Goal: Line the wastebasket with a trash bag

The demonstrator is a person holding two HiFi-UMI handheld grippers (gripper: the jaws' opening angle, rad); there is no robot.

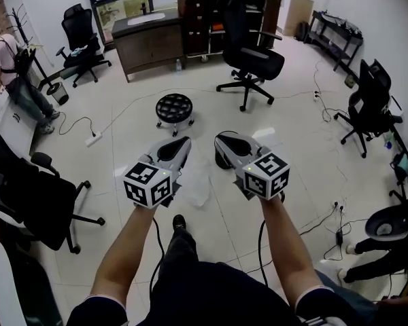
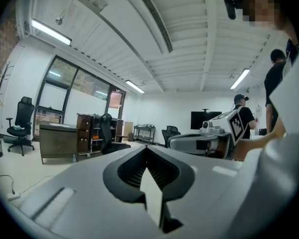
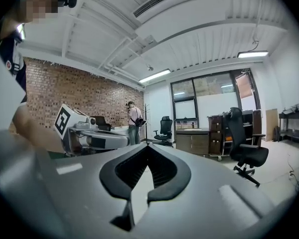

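The fingers of the left gripper and right gripper are pressing shut on nothing, both hanging level and side by side, seemingly because no grasp is under way yet. A pale crumpled film, probably the trash bag, is lying on the floor between them. A small dark bin, perhaps the wastebasket, is standing well apart at 10 o'clock.
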